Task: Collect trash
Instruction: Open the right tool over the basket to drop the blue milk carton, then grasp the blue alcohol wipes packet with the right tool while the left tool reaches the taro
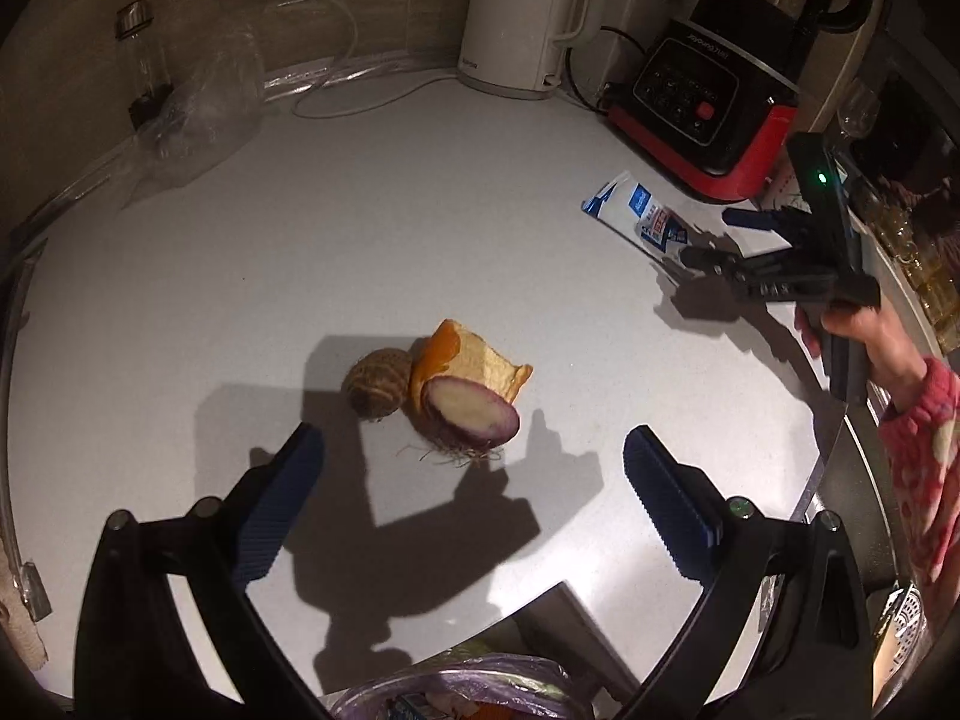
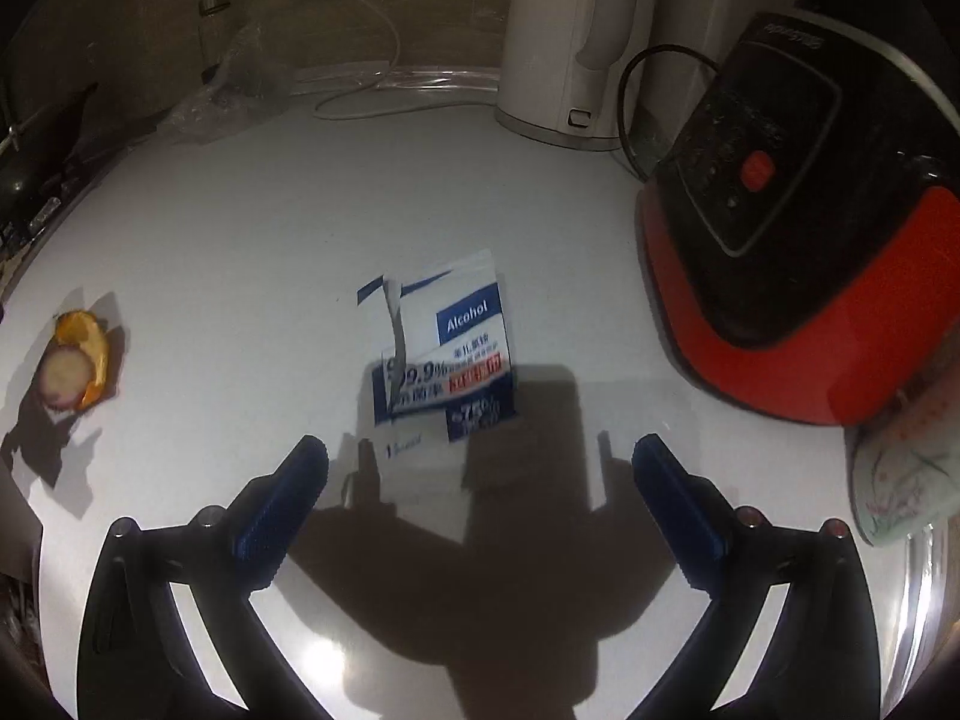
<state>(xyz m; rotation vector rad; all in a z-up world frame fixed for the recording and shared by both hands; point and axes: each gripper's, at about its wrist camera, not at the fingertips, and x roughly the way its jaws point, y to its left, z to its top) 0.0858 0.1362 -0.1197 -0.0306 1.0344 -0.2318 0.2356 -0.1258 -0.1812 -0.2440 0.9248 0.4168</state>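
On the white counter [image 1: 372,252] lies a heap of scraps: a brown snail shell [image 1: 377,383], an orange peel [image 1: 474,360] and a cut purple onion end [image 1: 471,414]. My left gripper [image 1: 474,456] stands open just in front of them, touching nothing. A torn blue and white alcohol wipe packet [image 2: 447,354] lies flat ahead of my right gripper [image 2: 480,462], which is open and empty. The left wrist view also shows the packet [image 1: 639,213] and the right gripper [image 1: 711,237] held by a hand [image 1: 864,336]. The scraps [image 2: 75,369] lie far left in the right wrist view.
A white kettle [image 1: 525,18] and a red and black appliance [image 1: 708,102] stand at the back. A crumpled clear plastic bag [image 1: 204,108] lies back left with a white cable [image 1: 372,96]. A bag with trash [image 1: 456,690] sits at the near edge.
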